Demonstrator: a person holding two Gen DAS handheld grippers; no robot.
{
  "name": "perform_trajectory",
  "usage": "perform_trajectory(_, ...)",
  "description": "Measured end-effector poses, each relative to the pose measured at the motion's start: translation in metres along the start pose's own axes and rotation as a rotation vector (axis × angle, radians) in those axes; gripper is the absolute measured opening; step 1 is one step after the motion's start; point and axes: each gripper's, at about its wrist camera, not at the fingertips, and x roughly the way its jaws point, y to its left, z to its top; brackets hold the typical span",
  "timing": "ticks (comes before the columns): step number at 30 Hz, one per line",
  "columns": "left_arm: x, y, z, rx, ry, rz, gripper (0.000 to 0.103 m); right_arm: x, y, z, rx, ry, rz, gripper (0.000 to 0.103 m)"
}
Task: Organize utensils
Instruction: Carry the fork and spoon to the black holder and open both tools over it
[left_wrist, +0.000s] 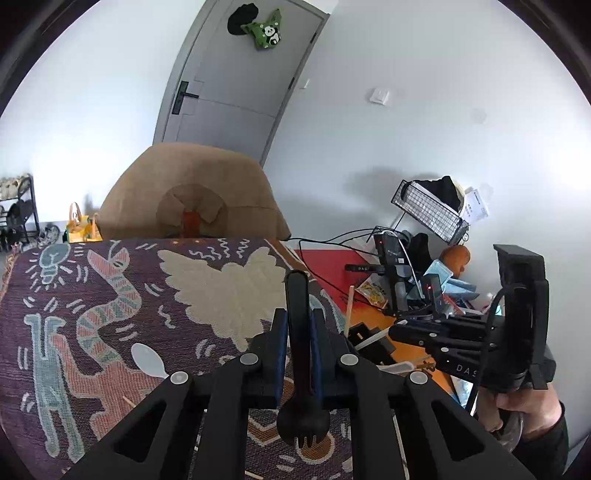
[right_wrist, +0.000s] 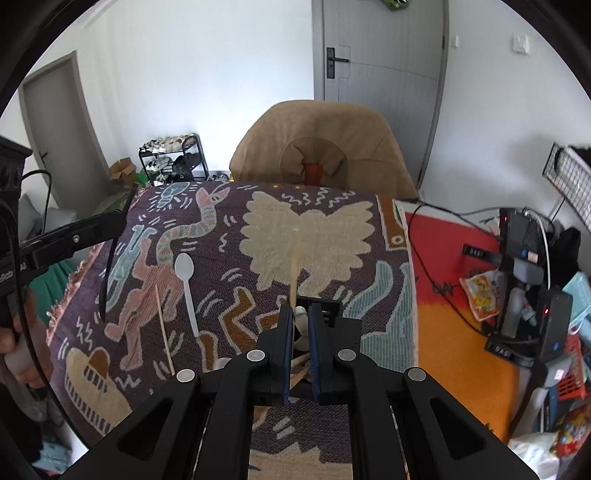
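The left gripper (left_wrist: 298, 334) squeezes a black fork (left_wrist: 297, 325) and the right gripper (right_wrist: 300, 332) squeezes a chopstick (right_wrist: 294, 266), both above the blanket (right_wrist: 258, 240) with room near its edges.

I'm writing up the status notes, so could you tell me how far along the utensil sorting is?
Nothing looks finished yet. In hand: the left gripper holds a black spork; the right gripper pinches a wooden chopstick. Left on the patterned cloth: a white spoon and a thin wooden stick.
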Motion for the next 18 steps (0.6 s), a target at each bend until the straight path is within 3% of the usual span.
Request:
perform_trajectory(1,0.001,-0.003,0.001,0.005,-0.004,-0.004,0.012,-0.004,-0.005,-0.001,0.024,-0.011,0.009,0.013)
perform_trajectory(3,0.004,-0.009,0.003,0.017,-0.013,-0.011,0.012,-0.017,-0.014,-0.004,0.058,-0.055,0.016,0.041)
perform_trajectory(5,0.008,-0.018,0.006,0.033,-0.02,-0.023,0.012,-0.032,-0.022,-0.008,0.081,-0.099,0.001,0.049)
perform_trajectory(18,0.051,-0.076,0.012,0.222,-0.091,-0.081,0.012,-0.088,-0.068,-0.065,0.234,-0.24,-0.025,0.049)
